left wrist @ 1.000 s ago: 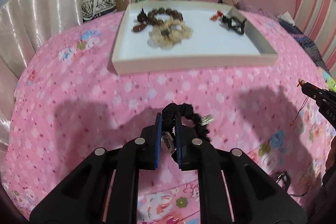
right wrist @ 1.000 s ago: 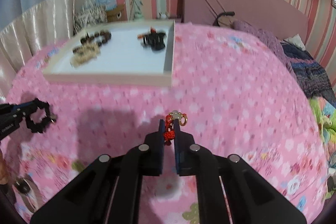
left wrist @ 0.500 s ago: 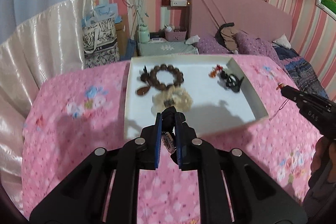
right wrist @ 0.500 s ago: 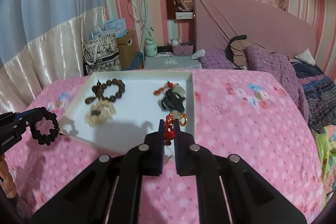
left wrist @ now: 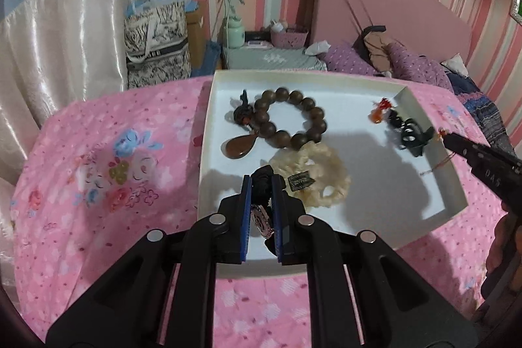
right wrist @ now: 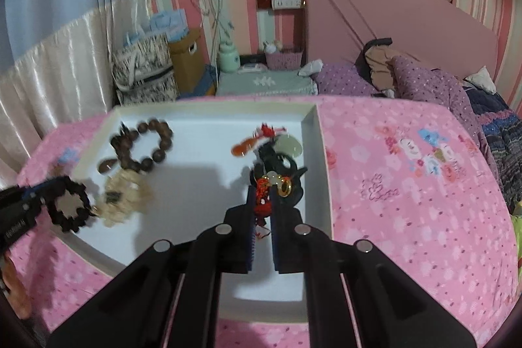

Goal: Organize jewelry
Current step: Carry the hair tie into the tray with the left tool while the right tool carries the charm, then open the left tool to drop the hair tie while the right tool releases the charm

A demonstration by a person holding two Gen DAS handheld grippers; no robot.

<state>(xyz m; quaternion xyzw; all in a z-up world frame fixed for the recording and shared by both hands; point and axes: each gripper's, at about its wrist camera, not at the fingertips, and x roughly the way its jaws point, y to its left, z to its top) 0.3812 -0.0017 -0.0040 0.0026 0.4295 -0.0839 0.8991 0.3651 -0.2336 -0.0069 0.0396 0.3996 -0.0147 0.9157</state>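
Note:
My left gripper (left wrist: 262,180) is shut on a black bead bracelet (left wrist: 265,172), whose metal charm (left wrist: 261,219) hangs between the fingers. It hovers over the near left part of the white tray (left wrist: 206,132), just short of a cream bracelet (left wrist: 326,167). My right gripper (right wrist: 263,193) is shut on a red knotted charm (right wrist: 262,188) with a gold ring, above a black hair claw (right wrist: 277,160) at the tray's right side. In the right wrist view the black bracelet (right wrist: 67,205) shows as a full ring at the left.
The tray (right wrist: 321,149) lies on a pink flowered bedspread (right wrist: 407,201). Inside are a brown wooden bead bracelet (left wrist: 293,116), an orange-red charm (left wrist: 380,112) and a pale green pendant (right wrist: 290,145). Purple pillows and a pink headboard stand behind, bags and curtain at the left.
Both grippers have travelled forward from over the bedspread to above the tray, each keeping its piece. The tray now fills the middle of both views.

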